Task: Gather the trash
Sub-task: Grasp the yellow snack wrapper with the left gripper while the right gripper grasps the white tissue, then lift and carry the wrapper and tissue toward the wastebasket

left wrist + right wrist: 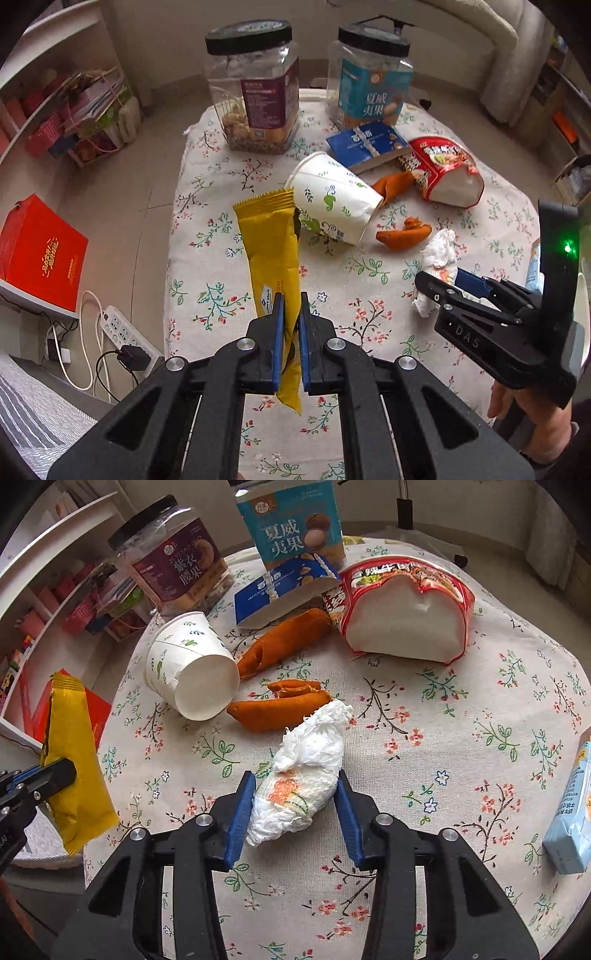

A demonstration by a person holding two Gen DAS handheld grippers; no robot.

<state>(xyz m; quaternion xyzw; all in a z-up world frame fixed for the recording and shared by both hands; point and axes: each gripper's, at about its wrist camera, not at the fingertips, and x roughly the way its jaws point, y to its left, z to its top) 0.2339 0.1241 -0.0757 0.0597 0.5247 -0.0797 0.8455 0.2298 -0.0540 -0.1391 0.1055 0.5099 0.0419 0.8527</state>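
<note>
Left wrist view: my left gripper [291, 314] is pinching the yellow wrapper [271, 251], holding it up off the flowery tablecloth [207, 295]. My right gripper [295, 805] is squeezing the crumpled tissue [306, 760] on the cloth. Farther back, 2 orange peels [280, 710], a tipped paper cup [192, 672] and 2 jars [255, 88] are sitting.

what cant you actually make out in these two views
- Where the trash goes: no bin or bag shows in either view.
- Yellow wrapper: its lower part is hidden behind the left hand-held gripper in the left wrist view.
- Light blue carton: cut off by the right edge of the right wrist view.
- Crumpled tissue: its underside, and how firmly the right hand-held gripper presses it.
</note>
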